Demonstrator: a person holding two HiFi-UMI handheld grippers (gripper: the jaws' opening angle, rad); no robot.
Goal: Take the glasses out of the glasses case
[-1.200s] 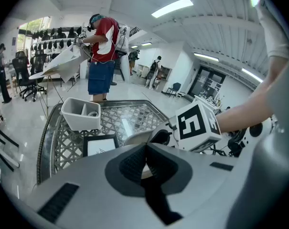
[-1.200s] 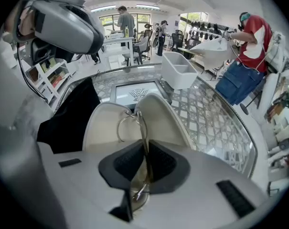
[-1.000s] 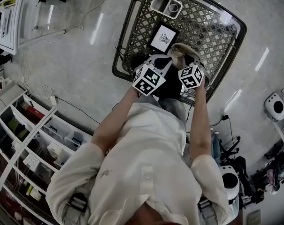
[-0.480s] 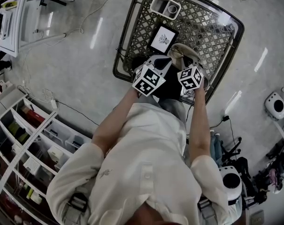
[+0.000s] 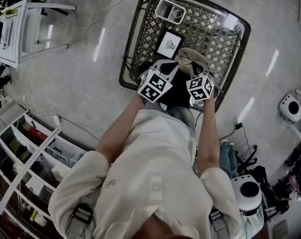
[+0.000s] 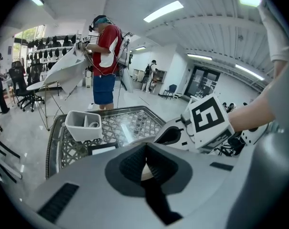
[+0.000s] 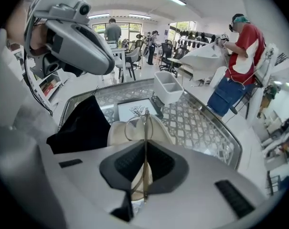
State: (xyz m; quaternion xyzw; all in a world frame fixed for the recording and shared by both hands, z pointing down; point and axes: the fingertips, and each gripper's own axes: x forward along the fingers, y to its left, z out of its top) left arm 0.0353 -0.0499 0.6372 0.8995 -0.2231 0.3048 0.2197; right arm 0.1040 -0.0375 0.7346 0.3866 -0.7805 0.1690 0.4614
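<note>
Grips the glasses (image 7: 145, 120) in the right hand-held gripper (image 7: 145, 149), with the jaws drawn narrow onto the thin wire frame. Carries them edge-on, long axis running straight out along the jaws, one lens ring showing just past the tips. Places them directly over the open cream glasses case (image 7: 118, 132), which lies just below and ahead on the lattice table (image 7: 201, 123), beside a dark cloth (image 7: 84, 125). Cannot tell whether the far end of the frame is clear of the case lining. Sets the left hand-held gripper (image 6: 145, 151) close alongside, jaws pressed together on a cream sliver, probably the case's edge. Makes the right hand the only one on the glasses. Calls for a pull up and back along that long axis, probably with the case pinned down from the left.
</note>
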